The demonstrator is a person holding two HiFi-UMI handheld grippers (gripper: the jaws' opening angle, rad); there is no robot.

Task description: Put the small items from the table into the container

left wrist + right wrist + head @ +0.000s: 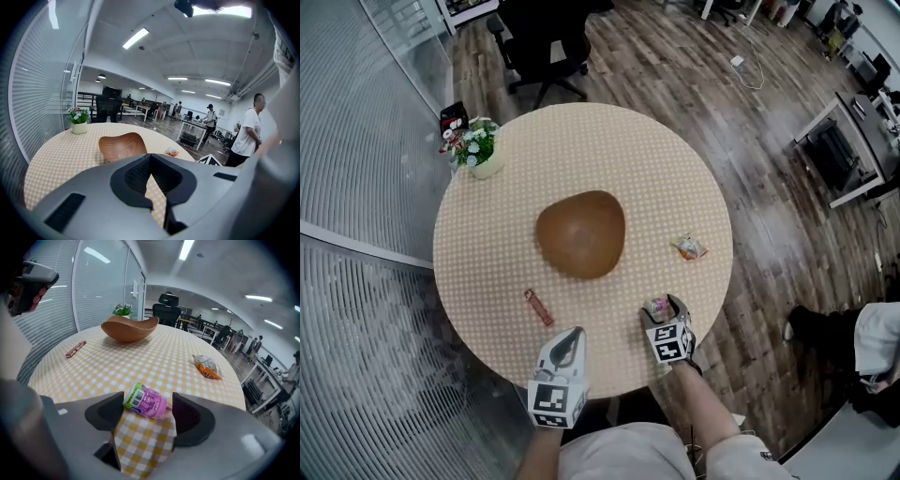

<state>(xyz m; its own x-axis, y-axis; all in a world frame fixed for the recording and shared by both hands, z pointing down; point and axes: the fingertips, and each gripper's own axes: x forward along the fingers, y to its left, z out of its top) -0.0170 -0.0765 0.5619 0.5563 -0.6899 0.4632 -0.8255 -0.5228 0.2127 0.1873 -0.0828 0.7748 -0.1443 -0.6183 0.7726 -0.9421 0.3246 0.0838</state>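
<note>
Head view shows the bowl (580, 234) empty and three items on the worktop (581, 141): a red bar (538, 307), an orange packet (688, 247) and a pink bottle (657, 307) lying between the parted right tongs (148, 405); the left tongs (149, 161) are together, empty.

**Camera setup, quick rundown**

Head view sits up high looking almost straight down, with the whole round surface (581, 141) in frame. Left gripper view is low at the near edge, facing across it. Right gripper view is closer in and tilted down more. All three catch the wooden bowl (580, 234) and the orange snack packet (689, 247).
</note>
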